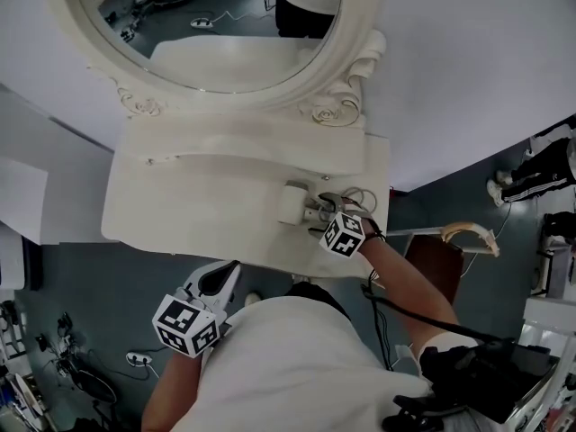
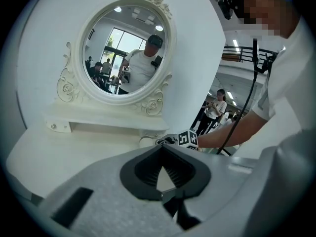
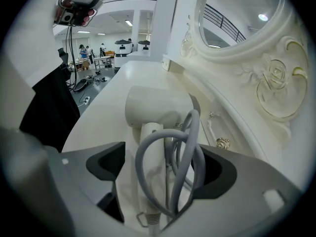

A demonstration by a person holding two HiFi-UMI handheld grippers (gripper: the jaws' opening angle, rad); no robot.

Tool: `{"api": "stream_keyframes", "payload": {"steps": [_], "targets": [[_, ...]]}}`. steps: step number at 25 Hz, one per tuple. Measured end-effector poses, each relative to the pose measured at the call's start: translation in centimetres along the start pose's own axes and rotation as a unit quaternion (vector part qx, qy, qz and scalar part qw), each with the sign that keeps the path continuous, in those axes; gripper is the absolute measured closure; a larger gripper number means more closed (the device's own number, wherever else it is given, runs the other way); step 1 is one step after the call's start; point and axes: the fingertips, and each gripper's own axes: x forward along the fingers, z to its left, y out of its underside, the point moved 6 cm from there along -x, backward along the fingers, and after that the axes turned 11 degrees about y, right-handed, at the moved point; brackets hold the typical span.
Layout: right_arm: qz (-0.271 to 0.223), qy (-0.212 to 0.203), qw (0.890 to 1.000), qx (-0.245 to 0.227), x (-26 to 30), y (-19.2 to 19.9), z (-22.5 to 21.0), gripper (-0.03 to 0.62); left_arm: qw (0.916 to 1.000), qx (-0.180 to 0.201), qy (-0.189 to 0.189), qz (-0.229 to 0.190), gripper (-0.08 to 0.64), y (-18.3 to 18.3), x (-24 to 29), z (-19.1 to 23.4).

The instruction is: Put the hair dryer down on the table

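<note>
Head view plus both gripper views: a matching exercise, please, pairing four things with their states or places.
Things:
1 dryer
2 left gripper
3 right gripper
4 mirror

States or places:
A jaws apart, dryer between them
B upright at the back of the table
C jaws together, empty
D lying on the table, cord looped

Pairs: 1-D, 2-C, 3-A, 4-B

Hair dryer (image 1: 293,202) lies on table (image 1: 180,214), right side, just in front of mirror (image 1: 207,25) base. Its handle & coiled cord (image 3: 141,163) sit btw right gripper (image 1: 321,214) jaws. Left gripper (image 1: 223,282) is off table's near edge, well apart from dryer.
</note>
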Motion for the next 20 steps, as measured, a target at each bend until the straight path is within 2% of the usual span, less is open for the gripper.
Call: {"api": "stream_keyframes", "payload": {"steps": [2,7,14,17,20], "targets": [[0.005,0.017,1.000,0.009,-0.5,-0.2,-0.2,0.151,1.0000,0.002,0.005,-0.001,0.561,0.4,-0.9,0.2],[0.002,0.067,0.997,0.047,-2.5,-1.1,-0.7,0.152,0.9998,0.008,0.020,-0.001,0.561,1.7,-3.2,0.4],[-0.004,0.132,0.986,0.100,-6.5,-2.5,0.4,0.163,0.9986,0.018,0.050,0.000,0.561,3.6,-6.4,0.4],[-0.006,0.158,0.980,0.123,-8.3,-3.1,1.9,0.178,0.9975,0.029,0.065,0.002,0.561,4.4,-7.5,0.3],[-0.015,0.176,0.971,0.160,-9.9,-3.8,4.7,0.236,0.9962,0.038,0.078,0.006,0.561,5.3,-9.0,0.1]]}}
